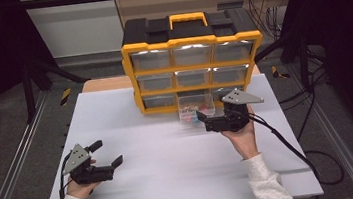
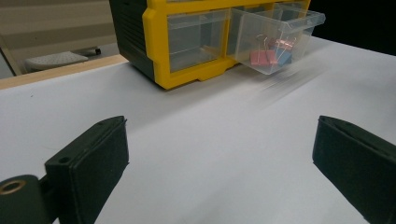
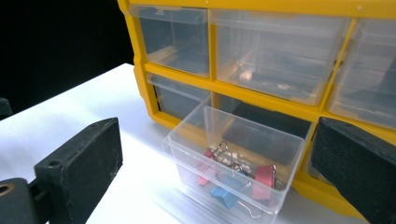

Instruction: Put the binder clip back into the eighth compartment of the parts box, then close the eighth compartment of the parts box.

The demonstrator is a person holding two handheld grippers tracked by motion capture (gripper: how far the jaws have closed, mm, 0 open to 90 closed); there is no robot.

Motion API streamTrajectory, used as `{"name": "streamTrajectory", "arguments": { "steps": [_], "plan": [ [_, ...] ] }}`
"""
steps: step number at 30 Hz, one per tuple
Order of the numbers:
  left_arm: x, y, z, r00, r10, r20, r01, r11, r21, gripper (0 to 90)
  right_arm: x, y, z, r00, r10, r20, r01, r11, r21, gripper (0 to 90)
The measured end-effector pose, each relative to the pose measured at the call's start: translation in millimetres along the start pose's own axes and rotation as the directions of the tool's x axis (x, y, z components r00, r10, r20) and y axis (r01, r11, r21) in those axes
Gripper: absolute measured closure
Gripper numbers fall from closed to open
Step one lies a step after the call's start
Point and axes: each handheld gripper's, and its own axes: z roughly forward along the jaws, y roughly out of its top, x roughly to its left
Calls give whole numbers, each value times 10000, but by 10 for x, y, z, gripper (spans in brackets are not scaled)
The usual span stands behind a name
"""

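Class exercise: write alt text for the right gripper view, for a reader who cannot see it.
A clear plastic drawer, pulled out from the bottom row of a yellow organizer, holds red, pink and blue binder clips. The right gripper frames it with both black jaws wide apart, touching nothing. The organizer stands on a white table.

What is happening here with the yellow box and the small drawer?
A person works at a white table with a gripper in each hand. The right gripper is open just in front of a clear drawer pulled partly out of the bottom row of the yellow drawer cabinet; nothing is between its jaws. The drawer holds coloured binder clips. The left gripper is open and holds nothing, low over the table's near left part.
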Motion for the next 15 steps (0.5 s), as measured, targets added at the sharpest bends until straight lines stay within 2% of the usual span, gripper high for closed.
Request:
{"name": "streamTrajectory", "arguments": {
  "steps": [7, 11, 15],
  "plan": [
    [5, 0, 0, 10000, -15, -7, 15, 10000, 3, 31, 15, -117, 3, 9999, 95, -118, -91, 9994, 337, 82],
    [2, 8, -4, 10000, -12, 2, 12, 10000, -31, 31, 47, -164, -12, 9995, -43, -313, 57, 9990, 445, 187],
    [2, 7, -1, 10000, 2, 22, -2, 10000, -24, 31, 76, -207, -46, 9994, -189, -293, 203, 9987, 467, 339]
  ]
}}
